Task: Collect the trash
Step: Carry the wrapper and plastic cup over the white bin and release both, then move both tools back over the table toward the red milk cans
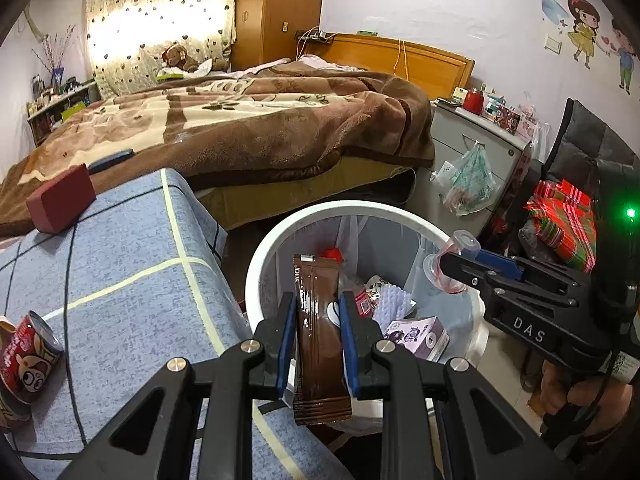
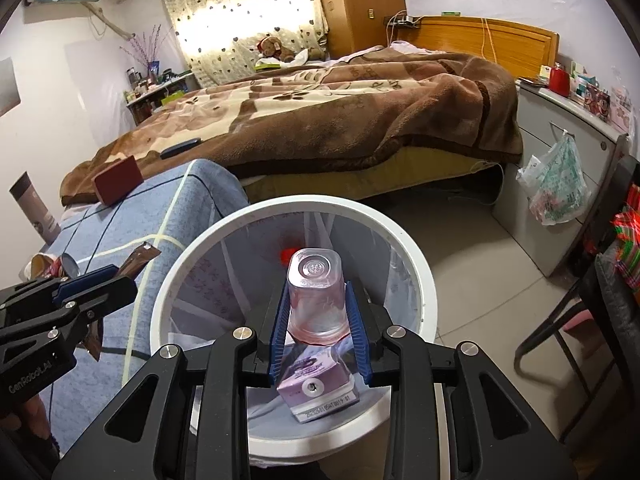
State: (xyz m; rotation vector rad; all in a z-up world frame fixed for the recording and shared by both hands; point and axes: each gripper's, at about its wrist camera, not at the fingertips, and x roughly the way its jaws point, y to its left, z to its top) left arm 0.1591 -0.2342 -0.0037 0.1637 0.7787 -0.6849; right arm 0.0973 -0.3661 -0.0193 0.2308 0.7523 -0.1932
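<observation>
At the left edge of the blue checked tablecloth-covered table [image 1: 132,256], only the left wrist view shows clearly a red printed tin can [image 1: 26,360] lying on its side, and a dark red box [image 1: 62,198] sits toward the table's far corner by the bed. The left gripper [image 1: 316,344] has its jaws clamped on a long brown foil sachet [image 1: 320,336], held over the near rim of the round white waste bin with a clear liner [image 1: 260,264], which stands just beside the table's right edge. Inside, this view shows crumpled wrappers and a purple drink carton [image 1: 416,336]. The right gripper [image 2: 318,332] has its jaws clamped on an upturned clear plastic cup with pinkish residue [image 2: 316,296], above the bin's open middle. Right of the bin lies bare floor, then a grey cabinet [image 2: 560,184] with a hanging plastic bag [image 2: 556,188].
</observation>
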